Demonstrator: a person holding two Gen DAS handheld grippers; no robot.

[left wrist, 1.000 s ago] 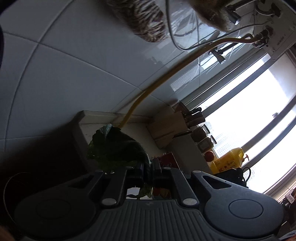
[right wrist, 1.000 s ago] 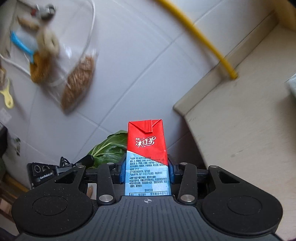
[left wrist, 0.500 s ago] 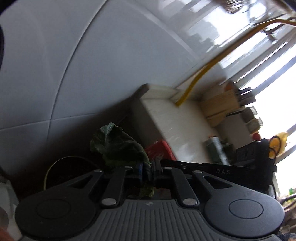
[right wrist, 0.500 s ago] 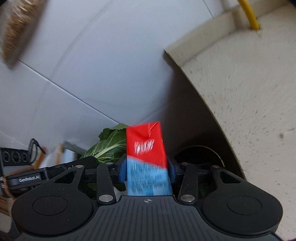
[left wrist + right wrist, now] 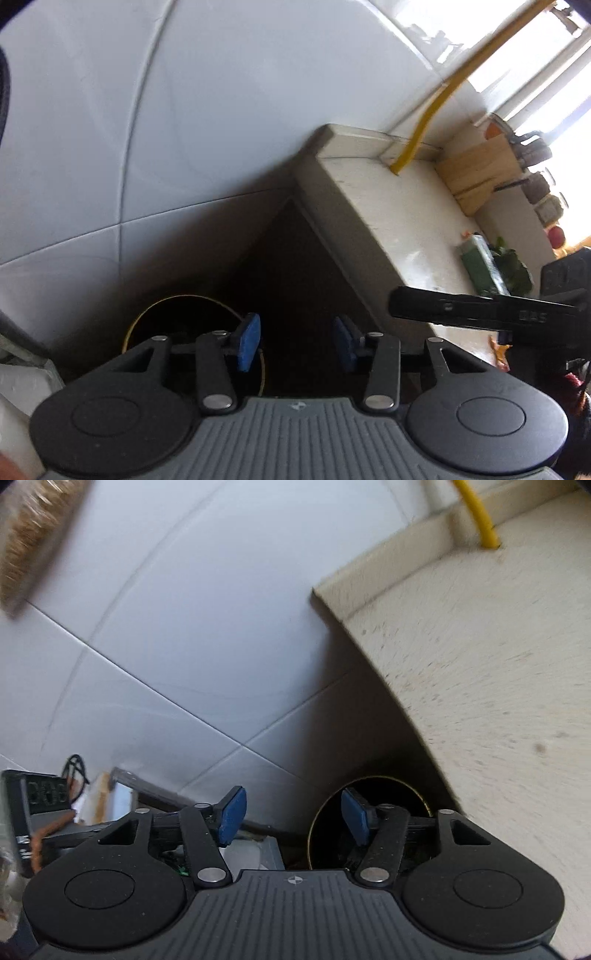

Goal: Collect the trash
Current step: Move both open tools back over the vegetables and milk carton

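Trash bin (image 5: 140, 325) sits dark beside counter (image 5: 399, 221) | left gripper (image 5: 295, 341) wide, empty above it | right gripper (image 5: 291, 818) wide, empty over its rim.

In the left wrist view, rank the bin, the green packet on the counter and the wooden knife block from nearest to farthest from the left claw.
From the left claw:
1. Bin, dark, just below, left.
2. Green packet, on the counter, right.
3. Knife block, far right by the window.
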